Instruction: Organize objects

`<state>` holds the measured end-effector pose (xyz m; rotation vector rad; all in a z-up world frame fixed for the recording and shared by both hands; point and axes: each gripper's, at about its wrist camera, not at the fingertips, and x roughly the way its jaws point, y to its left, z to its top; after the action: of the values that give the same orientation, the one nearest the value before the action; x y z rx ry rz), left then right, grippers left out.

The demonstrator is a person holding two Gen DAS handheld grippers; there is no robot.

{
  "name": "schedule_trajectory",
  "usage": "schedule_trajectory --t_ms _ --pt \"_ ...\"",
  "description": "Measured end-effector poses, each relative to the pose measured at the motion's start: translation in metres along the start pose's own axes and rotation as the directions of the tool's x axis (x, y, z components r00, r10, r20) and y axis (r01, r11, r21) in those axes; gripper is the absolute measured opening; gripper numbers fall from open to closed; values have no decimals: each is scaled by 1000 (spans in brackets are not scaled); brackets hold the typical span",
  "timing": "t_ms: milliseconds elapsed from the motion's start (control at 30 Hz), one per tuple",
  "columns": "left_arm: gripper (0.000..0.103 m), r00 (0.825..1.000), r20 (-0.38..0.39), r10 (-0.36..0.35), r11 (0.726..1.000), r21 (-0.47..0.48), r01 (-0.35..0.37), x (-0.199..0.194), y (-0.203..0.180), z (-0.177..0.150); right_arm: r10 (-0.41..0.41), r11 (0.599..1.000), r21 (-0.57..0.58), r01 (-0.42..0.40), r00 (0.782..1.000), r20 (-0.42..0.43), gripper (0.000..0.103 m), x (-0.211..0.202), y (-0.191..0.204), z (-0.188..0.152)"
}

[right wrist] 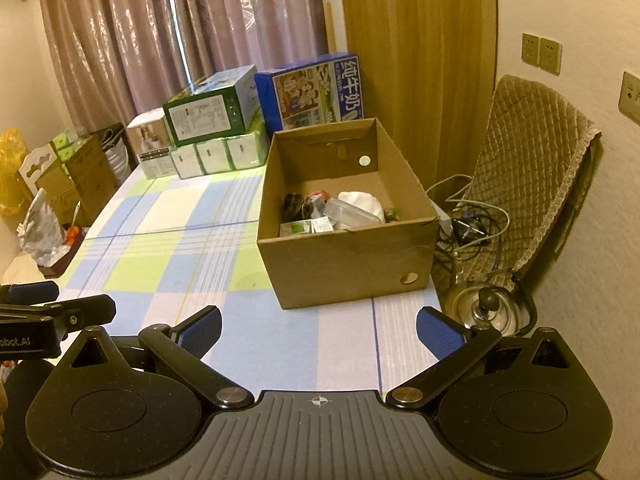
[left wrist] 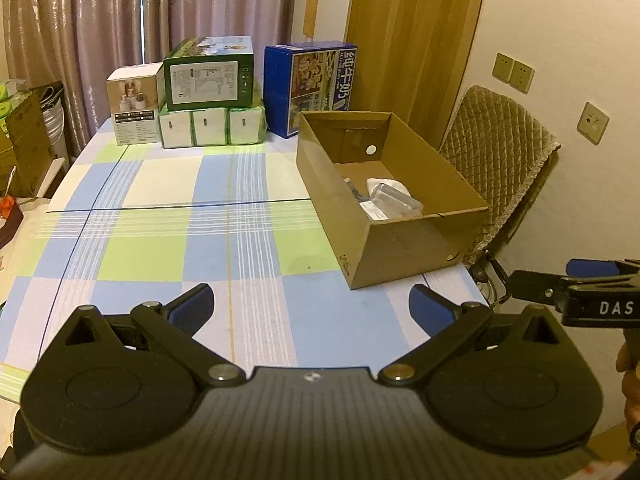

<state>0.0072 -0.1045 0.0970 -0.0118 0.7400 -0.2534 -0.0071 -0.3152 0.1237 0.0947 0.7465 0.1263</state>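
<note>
I hold my left hand-held gripper [left wrist: 311,312] low over the near edge of the bench [left wrist: 168,216], its blue-padded fingers [left wrist: 196,308] spread wide and grasping nothing. My right hand-held gripper [right wrist: 319,330] is just the same: released, fingers well apart, empty, hanging above the checked cloth near the bench's front right corner. Each one shows at the edge of the other's view, so they sit side by side, close but not touching.

The cardboard box [right wrist: 344,264] stands open on the right side of the bench, ahead of both grippers and nearer the right one. Inside it lie the collected things: a clear plastic case [right wrist: 350,212] resting against a white bundle [right wrist: 362,200], a small green-and-white packet [right wrist: 306,226] at the near wall, and some dark items [right wrist: 294,204] on the left that I cannot make out. The cloth between my grippers and the box carries nothing.

Along the far edge of the bench are a green carton [left wrist: 210,76] stacked on wrapped tissue packs [left wrist: 212,126], a white carton [left wrist: 134,106] to their left and a blue milk carton [left wrist: 312,84] to their right. Beyond the right edge stands a chair with a quilted cover [right wrist: 532,168], with cables [right wrist: 468,220] and a metal kettle [right wrist: 488,308] on its seat.
</note>
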Motion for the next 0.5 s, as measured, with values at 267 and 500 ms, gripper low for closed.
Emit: schedule_trajectory --t_ms 267,500 --pt "102 1000 -4 -2 1000 5 2 3 -1 0 5 1000 -9 -5 1000 -7 101 4 3 1" --pt "102 1000 -8 -4 1000 -4 4 6 0 0 9 1000 -11 -9 1000 -9 101 6 4 2"
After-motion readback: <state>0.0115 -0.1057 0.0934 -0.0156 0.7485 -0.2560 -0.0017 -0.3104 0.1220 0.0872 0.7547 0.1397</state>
